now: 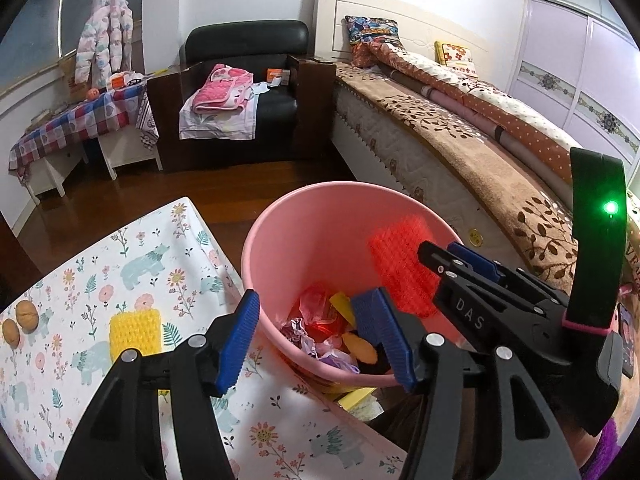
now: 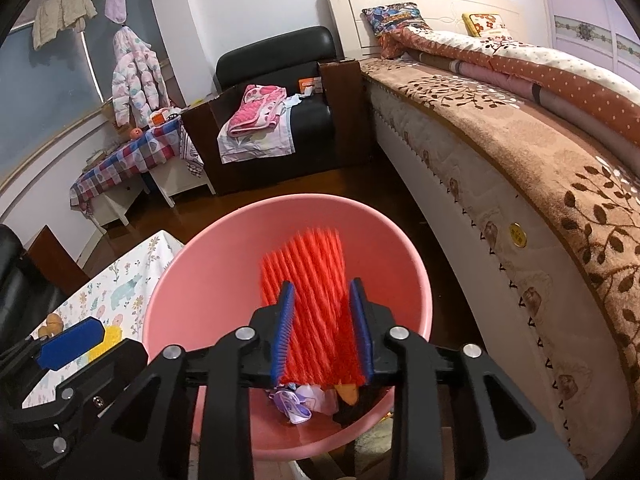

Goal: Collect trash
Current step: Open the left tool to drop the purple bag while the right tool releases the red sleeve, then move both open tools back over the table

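Note:
A pink bin [image 1: 280,236] [image 2: 200,280] stands beside a floral-cloth table [image 1: 120,272], with crumpled wrappers [image 1: 320,320] [image 2: 296,400] at its bottom. My right gripper [image 2: 323,332] [image 1: 460,260] is shut on a red knitted cloth [image 2: 312,300] [image 1: 404,264] and holds it inside the bin's mouth. My left gripper [image 1: 316,336] [image 2: 72,342] is open and empty, hovering over the bin's near rim. A yellow knitted square [image 1: 136,332] lies on the table, left of my left gripper.
Two walnuts [image 1: 20,322] sit at the table's left edge. Yellow paper [image 1: 356,396] lies under the bin's near side. A bed [image 1: 460,140] [image 2: 520,140] runs along the right. A black armchair [image 1: 244,88] and a checked-cloth side table [image 1: 80,120] stand at the back.

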### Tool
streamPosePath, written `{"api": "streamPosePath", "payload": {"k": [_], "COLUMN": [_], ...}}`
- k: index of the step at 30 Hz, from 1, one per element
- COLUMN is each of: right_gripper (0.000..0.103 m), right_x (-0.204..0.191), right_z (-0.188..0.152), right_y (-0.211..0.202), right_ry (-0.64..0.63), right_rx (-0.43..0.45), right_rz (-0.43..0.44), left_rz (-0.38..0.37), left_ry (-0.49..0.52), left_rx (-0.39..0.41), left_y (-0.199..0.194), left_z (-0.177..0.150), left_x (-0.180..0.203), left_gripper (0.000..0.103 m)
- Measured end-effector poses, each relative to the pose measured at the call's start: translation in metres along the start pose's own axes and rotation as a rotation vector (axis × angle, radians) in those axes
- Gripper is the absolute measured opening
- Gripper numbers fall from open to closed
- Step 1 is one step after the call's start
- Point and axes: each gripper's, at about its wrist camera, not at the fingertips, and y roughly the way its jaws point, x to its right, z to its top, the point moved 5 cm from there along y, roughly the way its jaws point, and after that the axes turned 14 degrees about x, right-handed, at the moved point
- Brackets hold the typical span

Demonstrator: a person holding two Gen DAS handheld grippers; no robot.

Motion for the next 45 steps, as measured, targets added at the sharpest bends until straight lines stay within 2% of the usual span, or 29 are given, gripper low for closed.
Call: {"api": "streamPosePath", "payload": {"k": [4,8,21,34,45], "right_gripper": [0.033,0.04,0.04,0.04,0.04], "right_x": [-0.003,-0.003,-0.013,-0.051,-0.086], "right_z": [0.001,0.004,0.007,-0.006,-0.023], "right_y": [-0.002,-0.004,-0.021,-0.051,-0.072], "right_ry": [-0.002,0.008,-0.007,-0.06,-0.118], "right_rx": [0.003,0.011,0.03,0.035,0.018], "right_rz": [0.011,0.021,0.054,0.122,0.192], "left_rz": [0.006,0.013,0.044,0.162,0.263], "left_ry": [-0.009,-0.017,-0.057,-0.085,-0.15], "left_rx": [0.003,0.007,0.028,0.049,0.048], "left_y": [-0.003,-0.008,-0.031,-0.07,-0.103], "left_z": [0.001,0.001,-0.002,-0.009,-0.025], "left_x": [-0.004,-0.009,-0.024,-0.049,-0.082], "left_gripper": [0.058,0.059,0.061,0.061,0.061]}}
